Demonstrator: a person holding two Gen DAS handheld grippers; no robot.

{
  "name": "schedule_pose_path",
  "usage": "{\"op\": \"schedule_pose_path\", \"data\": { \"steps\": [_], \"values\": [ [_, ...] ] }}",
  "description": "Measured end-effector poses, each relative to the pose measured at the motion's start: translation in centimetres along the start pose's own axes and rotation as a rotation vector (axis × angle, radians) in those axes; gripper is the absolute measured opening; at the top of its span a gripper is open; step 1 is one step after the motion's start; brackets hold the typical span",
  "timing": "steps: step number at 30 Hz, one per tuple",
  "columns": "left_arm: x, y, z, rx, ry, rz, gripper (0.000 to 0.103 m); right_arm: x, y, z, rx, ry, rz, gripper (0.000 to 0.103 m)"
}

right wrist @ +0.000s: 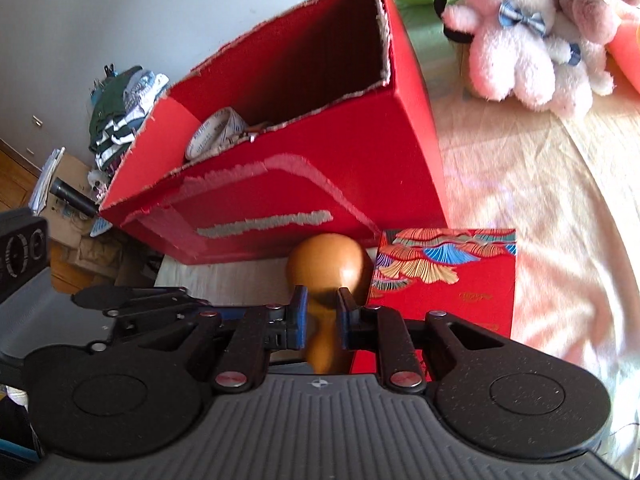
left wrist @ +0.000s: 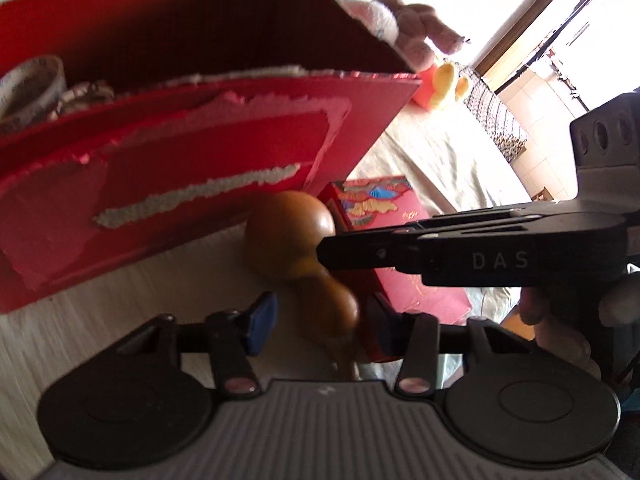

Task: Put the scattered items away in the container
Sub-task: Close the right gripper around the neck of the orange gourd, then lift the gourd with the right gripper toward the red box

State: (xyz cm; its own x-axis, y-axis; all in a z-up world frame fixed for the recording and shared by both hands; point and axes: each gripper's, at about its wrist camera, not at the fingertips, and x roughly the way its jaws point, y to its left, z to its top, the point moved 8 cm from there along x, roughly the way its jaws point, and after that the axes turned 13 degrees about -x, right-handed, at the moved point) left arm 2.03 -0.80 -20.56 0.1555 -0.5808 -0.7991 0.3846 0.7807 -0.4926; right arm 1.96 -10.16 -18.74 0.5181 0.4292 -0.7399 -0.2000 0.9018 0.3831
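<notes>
A brown gourd (right wrist: 328,268) lies in front of the red cardboard box (right wrist: 320,184), next to a flat red patterned box (right wrist: 452,280). My right gripper (right wrist: 323,316) is shut on the gourd's narrow waist. In the left wrist view the gourd (left wrist: 292,236) sits between the spread blue pads of my left gripper (left wrist: 320,320), which is open. The right gripper's arm (left wrist: 472,248) crosses over the gourd from the right. The red box (left wrist: 200,176) holds a roll of printed tape (right wrist: 216,132) and other small items.
Plush toys (right wrist: 520,36) lie on the pale bedsheet (right wrist: 560,200) behind the box. The flat patterned box (left wrist: 400,240) lies right of the gourd. Folded clothes (right wrist: 120,112) and clutter sit on the floor at left.
</notes>
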Motion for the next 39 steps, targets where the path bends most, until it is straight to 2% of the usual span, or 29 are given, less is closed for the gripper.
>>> {"op": "schedule_pose_path", "data": {
  "steps": [6, 13, 16, 24, 28, 31, 39],
  "values": [
    [0.2, 0.7, 0.2, -0.015, -0.012, 0.033, 0.048, 0.7, -0.2, -0.2, -0.017, 0.048, -0.038, 0.022],
    [-0.1, 1.1, 0.3, -0.026, -0.017, 0.036, 0.051, 1.8, 0.5, -0.2, -0.068, 0.093, -0.055, 0.025],
    [-0.5, 1.1, 0.2, -0.019, -0.024, 0.037, 0.047, 2.0, 0.6, -0.2, -0.071, 0.099, -0.055, 0.026],
    [-0.6, 1.5, -0.5, -0.006, -0.005, 0.036, 0.046, 3.3, 2.1, 0.0, -0.111, 0.122, -0.012, 0.027],
    [-0.7, 2.2, -0.8, -0.013, 0.0, 0.042, 0.045, 4.0, 2.2, 0.0, -0.089, 0.137, 0.013, 0.029],
    [-0.9, 2.5, -0.9, -0.005, -0.01, 0.061, 0.039, 4.2, 2.3, -0.1, -0.08, 0.135, 0.022, 0.028],
    [-1.2, 1.3, -0.9, 0.046, -0.03, 0.063, 0.038, 3.5, 2.2, -0.3, -0.055, 0.113, 0.038, 0.026]
  ]
}}
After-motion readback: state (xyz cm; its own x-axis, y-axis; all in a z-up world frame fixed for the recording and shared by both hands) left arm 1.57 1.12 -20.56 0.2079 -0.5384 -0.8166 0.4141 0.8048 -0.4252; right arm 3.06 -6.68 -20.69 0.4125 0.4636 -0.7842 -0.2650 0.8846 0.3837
